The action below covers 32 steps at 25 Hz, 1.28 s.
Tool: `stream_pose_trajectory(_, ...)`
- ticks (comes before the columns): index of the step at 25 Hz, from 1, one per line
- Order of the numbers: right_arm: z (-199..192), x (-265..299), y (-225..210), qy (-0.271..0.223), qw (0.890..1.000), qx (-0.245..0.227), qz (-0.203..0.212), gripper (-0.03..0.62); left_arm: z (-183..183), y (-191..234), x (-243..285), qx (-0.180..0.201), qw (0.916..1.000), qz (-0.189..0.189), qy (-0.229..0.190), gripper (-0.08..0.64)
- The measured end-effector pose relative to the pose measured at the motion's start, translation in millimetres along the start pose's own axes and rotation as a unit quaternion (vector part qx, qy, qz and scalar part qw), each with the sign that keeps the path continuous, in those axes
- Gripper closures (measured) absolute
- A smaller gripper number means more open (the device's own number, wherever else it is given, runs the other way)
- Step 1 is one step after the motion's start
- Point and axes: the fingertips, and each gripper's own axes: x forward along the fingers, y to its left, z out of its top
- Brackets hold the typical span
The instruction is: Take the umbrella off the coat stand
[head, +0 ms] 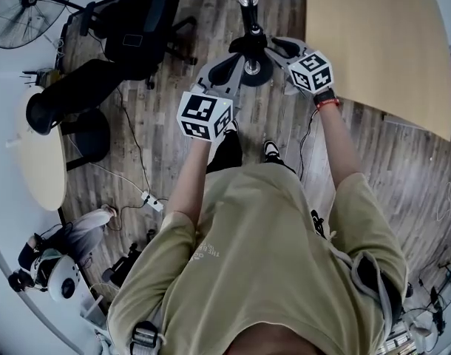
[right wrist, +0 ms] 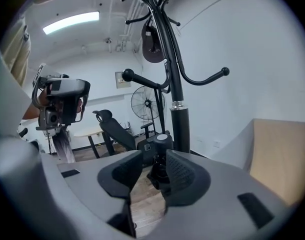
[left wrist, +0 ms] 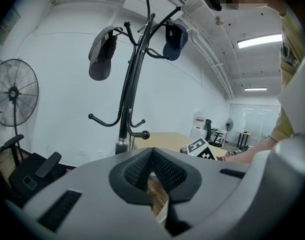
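Observation:
The black coat stand [left wrist: 126, 119] rises straight ahead, its pole [right wrist: 180, 129] just beyond my right jaws and its foot [head: 252, 71] on the wood floor. A short black folded umbrella [right wrist: 160, 156] with a pale round end stands between the jaws of my right gripper [right wrist: 153, 155]. Those jaws stand apart, and floor shows between the left pad and the umbrella. My left gripper [left wrist: 152, 151] points at the stand from the left, its tips touching and nothing in them. From the head view, the left gripper [head: 218, 72] and right gripper [head: 279, 48] flank the stand.
Two caps [left wrist: 102, 54] hang on the upper hooks. A standing fan [head: 29, 6], black office chairs [head: 137, 28] and a round table [head: 41, 154] are on the left. A tan desk [head: 373, 43] is close on the right. A power strip [head: 153, 200] with its cable lies on the floor.

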Motion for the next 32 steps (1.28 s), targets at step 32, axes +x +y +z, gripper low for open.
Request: stream_pose_trajectory(32,8,67,-17,-0.005,0.998,0.024,0.065,0.289,-15,17,7,-0.021,0.9988,-0.036,0.025,0.537)
